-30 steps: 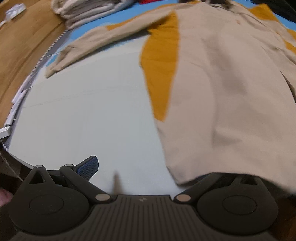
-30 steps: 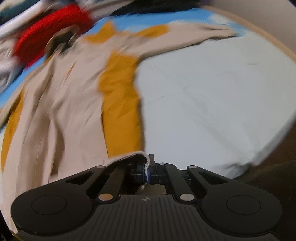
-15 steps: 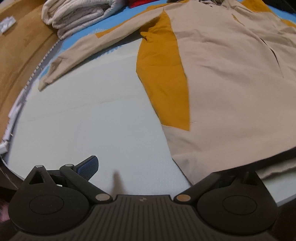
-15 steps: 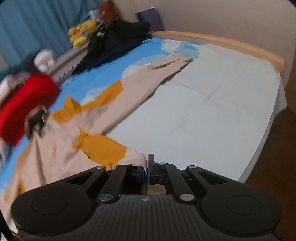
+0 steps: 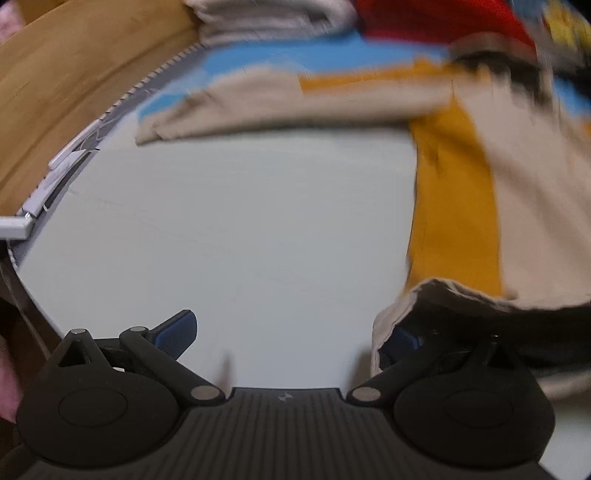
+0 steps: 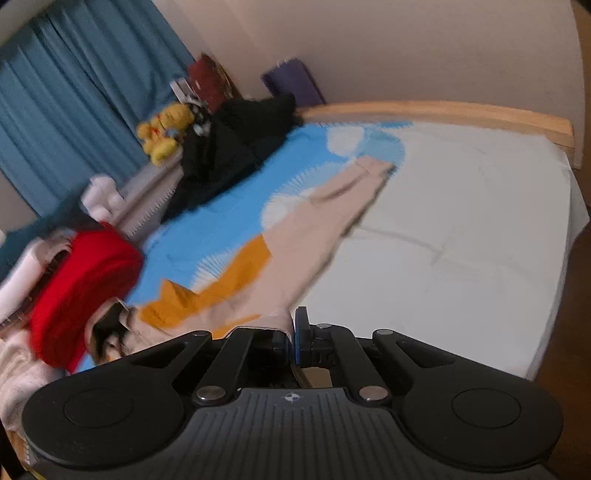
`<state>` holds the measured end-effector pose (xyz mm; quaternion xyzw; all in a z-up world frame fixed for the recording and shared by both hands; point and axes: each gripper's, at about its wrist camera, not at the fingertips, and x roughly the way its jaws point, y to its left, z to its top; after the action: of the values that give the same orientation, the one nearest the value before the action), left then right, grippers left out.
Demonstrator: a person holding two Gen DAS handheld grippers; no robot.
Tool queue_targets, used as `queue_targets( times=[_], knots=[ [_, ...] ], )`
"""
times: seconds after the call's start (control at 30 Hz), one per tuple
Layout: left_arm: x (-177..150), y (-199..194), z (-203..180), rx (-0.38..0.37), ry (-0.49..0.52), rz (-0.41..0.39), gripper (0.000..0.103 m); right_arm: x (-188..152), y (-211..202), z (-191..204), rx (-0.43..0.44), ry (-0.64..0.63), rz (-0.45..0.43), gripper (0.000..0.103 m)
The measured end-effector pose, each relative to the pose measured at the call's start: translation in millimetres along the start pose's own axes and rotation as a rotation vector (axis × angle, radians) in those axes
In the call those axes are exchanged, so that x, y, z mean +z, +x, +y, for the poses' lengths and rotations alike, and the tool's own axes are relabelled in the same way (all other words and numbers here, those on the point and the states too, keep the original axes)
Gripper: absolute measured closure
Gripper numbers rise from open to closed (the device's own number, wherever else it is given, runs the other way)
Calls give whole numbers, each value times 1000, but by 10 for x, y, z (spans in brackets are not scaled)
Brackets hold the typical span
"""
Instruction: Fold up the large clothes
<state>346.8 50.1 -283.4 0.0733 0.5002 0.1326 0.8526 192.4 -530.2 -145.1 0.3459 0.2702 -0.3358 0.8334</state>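
Note:
A large beige shirt with mustard panels (image 5: 517,177) lies spread on the pale bed sheet (image 5: 240,229), one sleeve (image 5: 277,110) stretched out to the left. My left gripper (image 5: 288,336) is open, its jaws far apart over bare sheet. The shirt's lifted hem (image 5: 424,291) drapes over the right finger (image 5: 400,341). In the right wrist view my right gripper (image 6: 292,332) is shut on a bunched edge of the shirt (image 6: 258,321). The shirt's other sleeve (image 6: 332,221) runs away from it across the bed.
A folded pale stack (image 5: 266,22) and a red garment (image 5: 443,26) lie at the bed's far side. The right view shows the red garment (image 6: 81,288), a black clothes pile (image 6: 229,155), a yellow plush toy (image 6: 166,129), blue curtains (image 6: 74,92) and the wooden bed frame (image 6: 443,110).
The left view has swung left, so the shirt now sits at its right edge, its hem raised over the right finger. The right gripper has risen with the pinched edge.

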Motion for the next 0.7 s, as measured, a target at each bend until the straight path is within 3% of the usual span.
queue_targets(
  times=[0.03, 0.07, 0.1, 0.17, 0.27, 0.4, 0.53, 0.57, 0.6, 0.63, 0.67, 0.7],
  knots=[
    [-55, 23, -30, 17, 33, 12, 5, -91, 60, -13, -32, -38, 21, 101],
    [-125, 1, -10, -9, 43, 1, 30, -196, 131, -52, -63, -83, 59, 101],
    [-215, -87, 50, -76, 37, -6, 63, -287, 180, -77, -86, -115, 94, 101],
    [-252, -269, 208, -143, -6, -14, 83, -488, 224, -156, -125, -195, 161, 101],
    [-231, -652, 455, -146, -31, -117, 90, -697, 169, -189, -124, -295, 235, 101],
    [-175, -1007, 757, -138, -63, -164, 91, -857, -16, -120, -85, -376, 274, 101],
    [-393, -964, 811, -92, -52, -112, 90, -1082, -148, -80, -75, -472, 302, 101],
    [-529, -951, 853, -82, -54, -84, 85, -1161, -131, -63, -86, -511, 331, 101],
    [-589, -862, 807, -68, -55, -29, 70, -1225, -108, -46, -92, -551, 370, 101],
    [-651, -788, 816, -43, -67, 46, 61, -1266, -109, -30, -90, -571, 406, 96],
    [-715, -789, 877, -40, -98, 82, 41, -1298, -155, -36, -76, -581, 438, 74],
    [-736, -831, 924, -77, -135, 76, 29, -1304, -250, -31, -47, -595, 449, 51]
  ],
)
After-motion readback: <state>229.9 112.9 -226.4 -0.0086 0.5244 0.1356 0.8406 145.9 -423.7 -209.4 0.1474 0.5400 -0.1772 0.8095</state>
